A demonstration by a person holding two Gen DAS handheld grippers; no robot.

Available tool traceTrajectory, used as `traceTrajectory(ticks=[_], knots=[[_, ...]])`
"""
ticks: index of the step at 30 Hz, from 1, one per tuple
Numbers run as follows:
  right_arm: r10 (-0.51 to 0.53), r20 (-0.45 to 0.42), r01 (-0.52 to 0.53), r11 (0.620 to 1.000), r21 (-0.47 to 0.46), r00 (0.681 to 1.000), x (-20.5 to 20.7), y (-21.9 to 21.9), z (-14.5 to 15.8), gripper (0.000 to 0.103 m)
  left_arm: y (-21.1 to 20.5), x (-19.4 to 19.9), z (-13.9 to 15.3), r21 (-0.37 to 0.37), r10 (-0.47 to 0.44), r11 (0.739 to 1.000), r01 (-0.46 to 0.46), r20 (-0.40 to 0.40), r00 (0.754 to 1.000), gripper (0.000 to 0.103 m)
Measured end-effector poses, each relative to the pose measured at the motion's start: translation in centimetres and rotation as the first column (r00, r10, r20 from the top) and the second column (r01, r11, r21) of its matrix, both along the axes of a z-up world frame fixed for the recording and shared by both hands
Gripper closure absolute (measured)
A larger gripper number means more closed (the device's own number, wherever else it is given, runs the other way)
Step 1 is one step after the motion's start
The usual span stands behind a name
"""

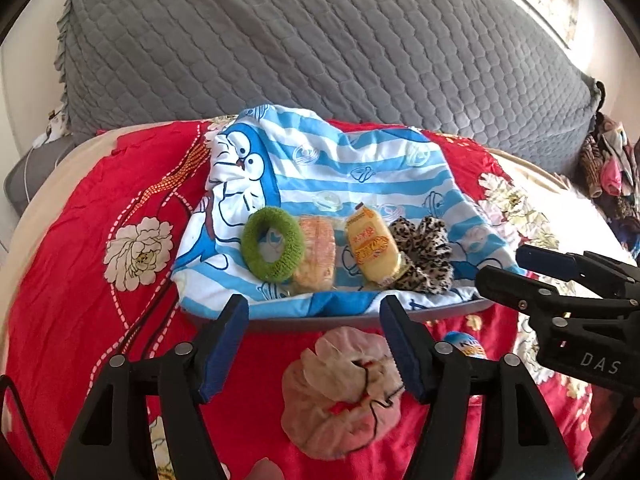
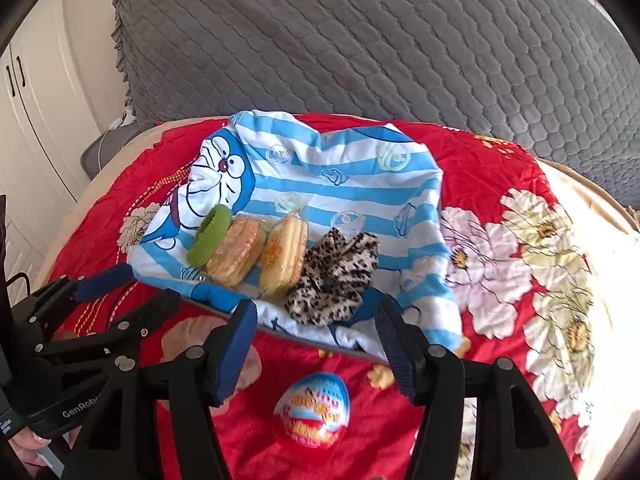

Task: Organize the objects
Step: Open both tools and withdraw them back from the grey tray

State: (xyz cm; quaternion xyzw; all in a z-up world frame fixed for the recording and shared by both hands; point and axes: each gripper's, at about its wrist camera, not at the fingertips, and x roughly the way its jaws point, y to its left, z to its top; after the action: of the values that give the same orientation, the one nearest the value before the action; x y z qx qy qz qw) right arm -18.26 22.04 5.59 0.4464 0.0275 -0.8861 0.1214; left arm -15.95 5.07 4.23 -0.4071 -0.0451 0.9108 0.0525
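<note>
A blue-striped cartoon cloth [image 1: 340, 168] covers a grey tray [image 1: 360, 316]. On it, in a row, lie a green hair tie [image 1: 273, 244], an orange snack pack [image 1: 316, 252], a yellow snack pack [image 1: 372, 244] and a leopard scrunchie [image 1: 424, 252]. My left gripper [image 1: 314, 320] hovers open before the tray's near rim, above a pink scrunchie [image 1: 340, 392] on the bedspread. My right gripper [image 2: 316, 316] is open too and holds nothing. Under it lies a red and blue toy egg [image 2: 312, 410]. The left gripper [image 2: 140, 288] shows at the left of the right wrist view.
A red floral bedspread [image 1: 80, 200] lies under everything, with a grey quilted cover [image 1: 320, 40] behind it. Clothes are piled at the far right [image 1: 608, 168]. White cupboard doors [image 2: 24, 120] stand at the left. A hand [image 2: 28, 444] grips the left tool.
</note>
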Motion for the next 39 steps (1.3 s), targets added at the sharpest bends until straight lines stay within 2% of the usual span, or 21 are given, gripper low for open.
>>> traceTrajectory(ticks=[6, 15, 26, 36, 39], knots=[[-0.019, 0.008, 0.019, 1.000, 0.003, 1.000, 1.6, 0.8, 0.9, 0.042, 0.2, 1.8, 0.9, 0.004, -0.015, 1.000, 0.015, -0.004, 1.000, 0.029], [-0.023, 0.018, 0.023, 1.000, -0.015, 1.000, 3.4, 1.3, 1.8, 0.034, 0.2, 3.4, 1.5, 0.001, -0.019, 1.000, 0.019, 0.002, 1.000, 0.026], [-0.029, 0.018, 0.030, 0.999, -0.038, 0.999, 4.7, 1.7, 2.0, 0.030, 0.4, 4.3, 1.7, -0.009, -0.028, 1.000, 0.028, 0.011, 1.000, 0.025], [-0.021, 0.026, 0.021, 1.000, -0.020, 0.999, 5.5, 1.4, 1.7, 0.029, 0.3, 4.9, 1.9, -0.021, -0.028, 0.999, 0.028, 0.008, 1.000, 0.023], [-0.018, 0.020, 0.019, 1.000, -0.012, 1.000, 5.8, 1.2, 1.7, 0.025, 0.2, 5.0, 1.9, -0.020, -0.028, 0.999, 0.029, 0.007, 1.000, 0.021]])
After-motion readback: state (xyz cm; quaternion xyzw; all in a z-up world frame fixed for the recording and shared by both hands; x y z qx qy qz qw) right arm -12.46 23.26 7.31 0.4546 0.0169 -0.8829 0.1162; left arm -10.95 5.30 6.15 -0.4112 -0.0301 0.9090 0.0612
